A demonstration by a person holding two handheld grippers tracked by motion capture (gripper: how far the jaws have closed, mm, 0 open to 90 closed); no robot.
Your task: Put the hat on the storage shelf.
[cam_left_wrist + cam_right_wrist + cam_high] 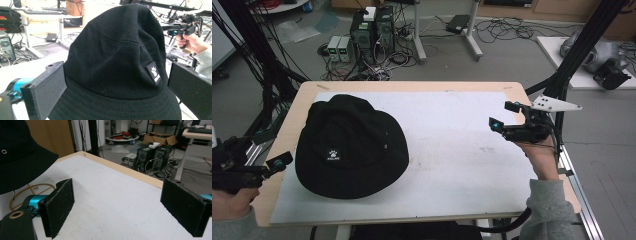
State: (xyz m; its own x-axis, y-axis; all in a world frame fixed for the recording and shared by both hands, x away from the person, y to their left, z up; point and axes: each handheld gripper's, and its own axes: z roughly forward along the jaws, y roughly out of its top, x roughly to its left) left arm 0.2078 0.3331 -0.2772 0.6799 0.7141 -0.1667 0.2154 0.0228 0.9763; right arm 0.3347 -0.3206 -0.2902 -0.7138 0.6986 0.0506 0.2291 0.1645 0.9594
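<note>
A black bucket hat (351, 147) sits crown-up on the white mat (452, 160) toward the counter's left edge, its logo patch (333, 155) facing the near edge. The left gripper (276, 162) waits just off the left edge, level with the brim, jaws wide and framing the crown in its own view, probably lined up to take the hat. The right gripper (501, 116) hovers near the right edge, jaws wide and empty, well apart from the hat, likely held clear

Hat patch (153, 72): lettering unreadable
</note>
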